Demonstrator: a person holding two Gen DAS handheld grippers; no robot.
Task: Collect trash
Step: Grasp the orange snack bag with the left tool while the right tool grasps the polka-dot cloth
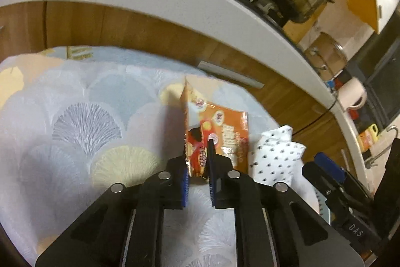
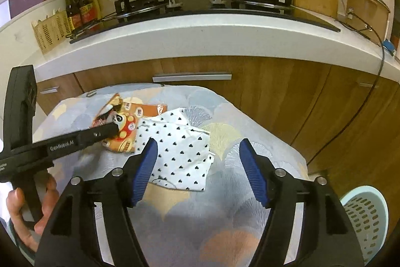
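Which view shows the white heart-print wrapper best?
Right wrist: the white wrapper lies nearly whole on the cloth, its left corner behind a finger. Left wrist shows only a crumpled part beside the orange packet.

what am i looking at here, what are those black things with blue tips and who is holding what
They are hand-held tongs, one in each of a person's hands, each with a camera looking along its fingers. The left tongs are seen from their own camera, pinching an orange snack wrapper on the patterned cloth. The other picture is from the right tongs, open and holding nothing, hovering over a white wrapper with black hearts. A hand grips the left tool. A pale green basket stands at lower right.
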